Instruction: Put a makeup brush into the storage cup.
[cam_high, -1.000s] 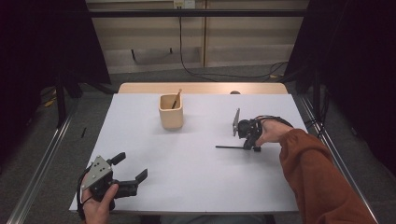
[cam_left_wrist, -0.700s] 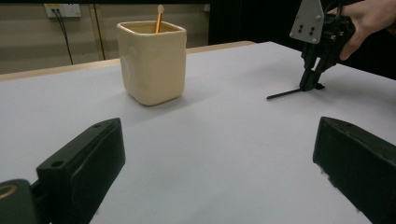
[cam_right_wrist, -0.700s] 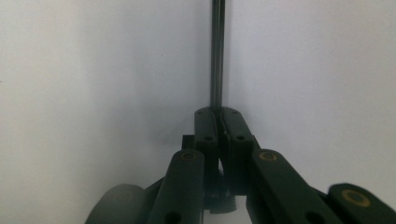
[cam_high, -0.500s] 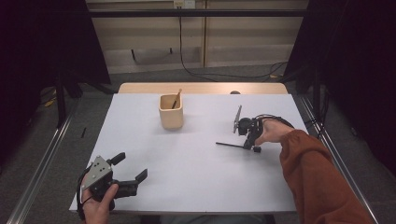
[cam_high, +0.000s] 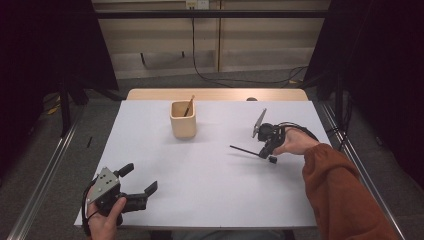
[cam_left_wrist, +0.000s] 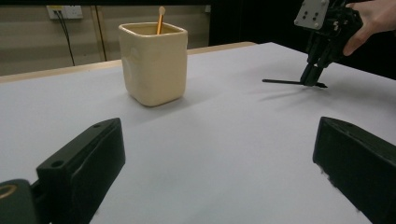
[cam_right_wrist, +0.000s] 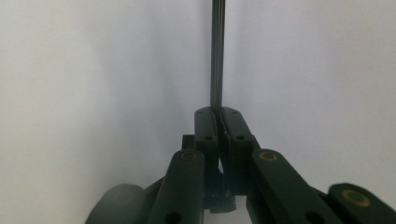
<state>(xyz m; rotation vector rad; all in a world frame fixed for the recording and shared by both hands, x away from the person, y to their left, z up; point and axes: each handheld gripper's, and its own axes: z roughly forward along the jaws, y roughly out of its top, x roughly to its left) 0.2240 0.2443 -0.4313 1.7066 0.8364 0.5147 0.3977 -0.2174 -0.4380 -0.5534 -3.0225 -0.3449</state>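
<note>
A thin black stick (cam_high: 245, 150) is lying level just above the white table (cam_high: 210, 190), pointing left toward the table's middle. The right gripper (cam_high: 269, 150) is pinching its right end, jaws closed. The left gripper (cam_high: 137, 187) is resting wide open, holding nothing, at the near left corner.

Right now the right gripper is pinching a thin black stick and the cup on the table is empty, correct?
Not quite. The cup isn't empty: a wooden stick stands in it, as the high view shows. The right gripper is indeed shut on the thin black stick.
</note>
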